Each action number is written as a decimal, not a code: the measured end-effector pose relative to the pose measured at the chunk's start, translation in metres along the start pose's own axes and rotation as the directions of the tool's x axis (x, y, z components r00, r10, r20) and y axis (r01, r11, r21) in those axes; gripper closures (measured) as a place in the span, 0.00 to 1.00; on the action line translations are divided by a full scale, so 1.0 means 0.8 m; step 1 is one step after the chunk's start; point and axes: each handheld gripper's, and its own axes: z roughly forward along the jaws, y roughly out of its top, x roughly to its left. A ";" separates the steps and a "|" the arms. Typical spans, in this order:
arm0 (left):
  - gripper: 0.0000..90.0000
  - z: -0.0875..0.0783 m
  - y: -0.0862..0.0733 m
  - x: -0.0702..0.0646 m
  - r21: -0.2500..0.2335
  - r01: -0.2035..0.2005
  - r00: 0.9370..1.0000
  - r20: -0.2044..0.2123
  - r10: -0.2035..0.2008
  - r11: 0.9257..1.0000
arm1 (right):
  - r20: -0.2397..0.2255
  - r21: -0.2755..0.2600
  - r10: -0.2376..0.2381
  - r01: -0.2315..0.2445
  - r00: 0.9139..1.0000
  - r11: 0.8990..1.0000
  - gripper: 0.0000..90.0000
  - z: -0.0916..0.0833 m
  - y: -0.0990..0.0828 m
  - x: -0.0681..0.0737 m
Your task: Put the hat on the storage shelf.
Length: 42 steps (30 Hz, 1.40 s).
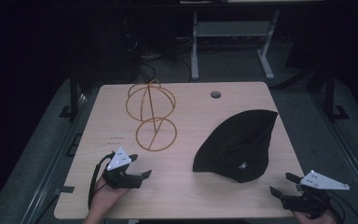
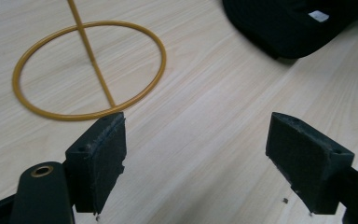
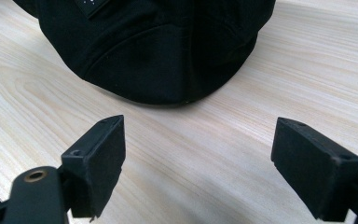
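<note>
Nothing is grasped yet. The left gripper (image 1: pixel 140 167) and right gripper (image 1: pixel 283 183) are held wide open and empty. The black cap (image 1: pixel 240 142) lies on the table (image 1: pixel 186 196), well apart from the wire stand (image 1: pixel 152 115), probably its destination.

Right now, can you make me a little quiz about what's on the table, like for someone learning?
1. True or false: the left gripper is holding the black cap.
2. Which thing lies nearer the right gripper: A) the yellow wire stand, B) the black cap?
3. Fill in: the stand's flat ring rests on the wooden ____.

Key: 1 false, both grippers are open and hold nothing. 2 B. 3 table.
</note>
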 end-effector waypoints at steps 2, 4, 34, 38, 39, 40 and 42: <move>0.22 0.002 0.002 -0.003 -0.001 0.001 1.000 0.017 -0.001 1.000 | -0.007 -0.001 0.001 -0.001 1.000 1.000 0.19 0.000 -0.001 -0.001; 0.22 0.003 0.003 -0.005 -0.003 -0.001 1.000 0.022 0.001 1.000 | -0.010 0.001 0.003 -0.003 1.000 1.000 0.19 0.001 -0.001 -0.001; 0.23 0.064 0.104 -0.115 -0.027 -0.232 0.917 0.328 0.228 0.972 | -0.013 -0.036 -0.009 0.009 1.000 0.999 0.18 -0.011 0.008 0.002; 0.24 0.075 0.113 -0.124 -0.021 -0.257 0.906 0.342 0.249 0.966 | -0.015 -0.034 -0.009 0.009 1.000 0.999 0.18 -0.010 0.008 0.003; 0.25 0.078 0.116 -0.126 -0.016 -0.264 0.904 0.343 0.253 0.964 | -0.017 -0.035 -0.013 0.012 1.000 0.999 0.18 -0.010 0.008 0.002; 0.27 0.082 0.118 -0.128 -0.013 -0.270 0.903 0.345 0.258 0.963 | -0.018 -0.037 -0.014 0.013 1.000 0.999 0.18 -0.010 0.009 0.003; 0.31 0.092 0.124 -0.131 0.008 -0.287 0.899 0.348 0.266 0.958 | -0.020 -0.037 -0.016 0.015 1.000 0.999 0.18 -0.009 0.010 0.003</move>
